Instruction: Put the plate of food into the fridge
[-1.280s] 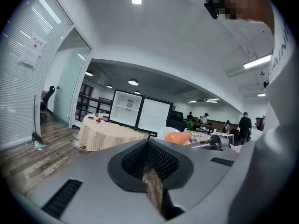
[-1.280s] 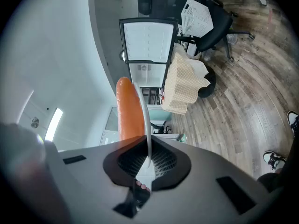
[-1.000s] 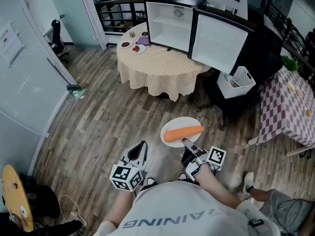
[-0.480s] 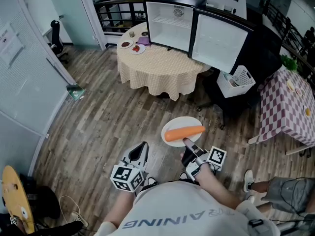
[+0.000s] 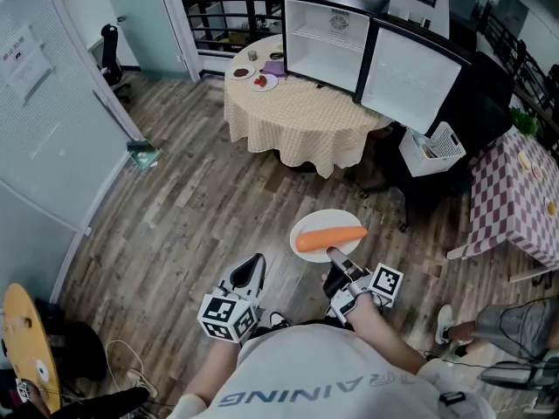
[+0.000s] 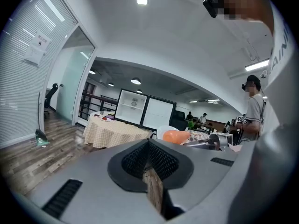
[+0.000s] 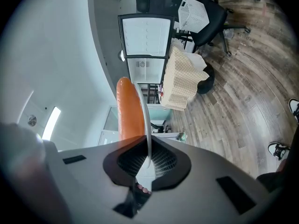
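A white plate [image 5: 325,226] carrying an orange carrot [image 5: 330,237] hangs over the wooden floor in the head view. My right gripper [image 5: 335,257] is shut on its near rim. In the right gripper view the plate [image 7: 146,125] shows edge-on between the jaws, with the carrot [image 7: 129,111] on its left. My left gripper [image 5: 249,273] is held low beside it, shut with nothing in it; its tips [image 6: 148,143] meet. The fridge [image 5: 325,33] stands far ahead on the table's back edge, its door [image 5: 410,66] swung open and its white shelves bare.
A round table with a checked cloth [image 5: 301,116] stands before the fridge, with small dishes [image 5: 260,77] at its far left. A black chair and white basket [image 5: 432,147] are right of it. A purple checked table [image 5: 520,195] is at the right; another person's leg [image 5: 511,321] shows at lower right.
The table and fridge have shifted right and slightly nearer in the head view. The plate stays in my right gripper, and both grippers keep their places.
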